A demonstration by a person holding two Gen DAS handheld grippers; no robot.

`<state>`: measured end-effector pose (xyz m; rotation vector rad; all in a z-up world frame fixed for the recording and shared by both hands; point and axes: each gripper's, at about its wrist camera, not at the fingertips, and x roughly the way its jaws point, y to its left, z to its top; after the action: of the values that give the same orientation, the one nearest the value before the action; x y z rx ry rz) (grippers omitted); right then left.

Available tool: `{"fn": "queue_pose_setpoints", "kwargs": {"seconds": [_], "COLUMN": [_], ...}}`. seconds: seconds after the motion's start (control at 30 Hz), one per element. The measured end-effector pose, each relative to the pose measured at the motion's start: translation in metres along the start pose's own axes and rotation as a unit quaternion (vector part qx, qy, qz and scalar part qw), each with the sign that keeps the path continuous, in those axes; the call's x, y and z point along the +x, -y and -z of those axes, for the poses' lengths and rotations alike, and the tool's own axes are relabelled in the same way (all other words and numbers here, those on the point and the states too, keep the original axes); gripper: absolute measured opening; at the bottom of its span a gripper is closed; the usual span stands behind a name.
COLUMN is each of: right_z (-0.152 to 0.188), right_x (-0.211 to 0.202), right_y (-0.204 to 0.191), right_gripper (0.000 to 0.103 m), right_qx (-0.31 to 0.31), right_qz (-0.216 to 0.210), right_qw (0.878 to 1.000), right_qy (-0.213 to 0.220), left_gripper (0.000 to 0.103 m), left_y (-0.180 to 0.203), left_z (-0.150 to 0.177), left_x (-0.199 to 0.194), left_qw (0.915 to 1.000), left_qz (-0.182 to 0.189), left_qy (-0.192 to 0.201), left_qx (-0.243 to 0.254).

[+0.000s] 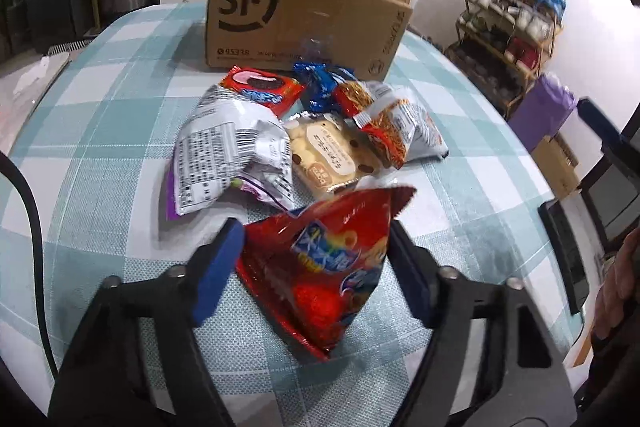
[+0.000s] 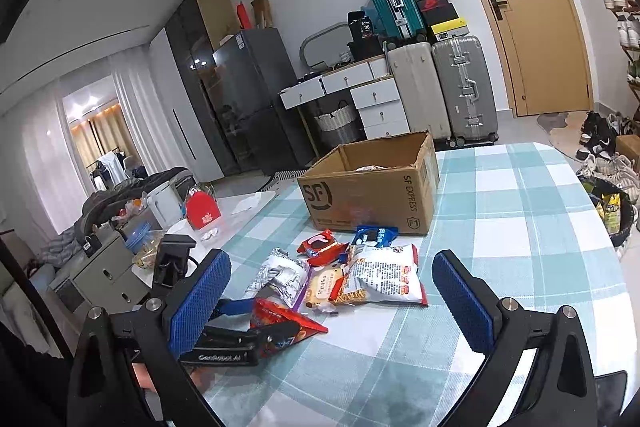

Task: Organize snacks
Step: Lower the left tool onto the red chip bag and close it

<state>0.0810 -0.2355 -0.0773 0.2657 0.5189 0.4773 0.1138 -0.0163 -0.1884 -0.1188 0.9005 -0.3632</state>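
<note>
Clenching red snack bag (image 1: 320, 267), left gripper (image 1: 316, 267), right gripper (image 2: 332, 299) released above bare tablecloth (image 2: 520, 227)

White walls and a tan door (image 2: 536, 27) at upper right — suitcases (image 2: 464, 87) beside white drawers (image 2: 376, 99); curtained window (image 2: 92, 131) glows left.
</note>
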Motion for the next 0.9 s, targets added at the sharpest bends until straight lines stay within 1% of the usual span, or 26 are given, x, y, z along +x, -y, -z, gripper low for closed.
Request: {"fn": "queue_pose_setpoints", "kwargs": {"seconds": [0.07, 0.13, 0.3, 0.4, 0.47, 0.57, 0.63, 0.7, 0.83, 0.9], "right_z": [0.001, 0.002, 0.004, 0.005, 0.007, 0.011, 0.015, 0.019, 0.026, 0.029], "right_x": [-0.001, -0.002, 0.000, 0.001, 0.005, 0.017, 0.022, 0.025, 0.029, 0.030], "right_y": [-0.002, -0.006, -0.009, -0.008, -0.009, -0.006, 0.000, 0.008, 0.020, 0.025], "right_gripper": [0.103, 0.103, 0.103, 0.103, 0.103, 0.103, 0.103, 0.103, 0.103, 0.103], "right_qx": [-0.007, -0.017, -0.017, -0.011, -0.012, -0.008, 0.006, 0.030, 0.055, 0.066], "right_qz": [0.009, 0.009, 0.003, -0.001, 0.002, 0.025, 0.029, 0.026, 0.036, 0.038], "right_qw": [1.000, 1.000, 1.000, 1.000, 1.000, 0.998, 0.997, 0.996, 0.993, 0.991], "right_qy": [-0.003, -0.005, -0.006, -0.012, -0.022, -0.059, -0.074, -0.083, -0.101, -0.107], "left_gripper": [0.056, 0.051, 0.048, 0.047, 0.046, 0.044, 0.043, 0.041, 0.032, 0.031], "left_y": [-0.005, -0.006, -0.011, -0.009, -0.008, -0.006, -0.004, -0.005, -0.008, -0.008], "left_z": [0.002, 0.002, 0.002, 0.003, 0.004, 0.005, 0.006, 0.008, 0.012, 0.015], "left_x": [-0.002, -0.002, -0.004, -0.005, -0.007, -0.011, -0.015, -0.021, -0.034, -0.038], "left_qw": [0.9999, 0.9997, 0.9987, 0.9987, 0.9985, 0.9983, 0.9987, 0.9986, 0.9984, 0.9986], "left_qz": [0.013, 0.022, 0.046, 0.048, 0.051, 0.055, 0.050, 0.050, 0.055, 0.052], "left_qy": [0.004, 0.004, 0.000, -0.003, -0.006, -0.011, -0.009, -0.008, 0.002, 0.003], "left_qx": [-0.010, -0.008, -0.021, -0.020, -0.020, -0.016, -0.009, -0.011, -0.011, -0.003]}}
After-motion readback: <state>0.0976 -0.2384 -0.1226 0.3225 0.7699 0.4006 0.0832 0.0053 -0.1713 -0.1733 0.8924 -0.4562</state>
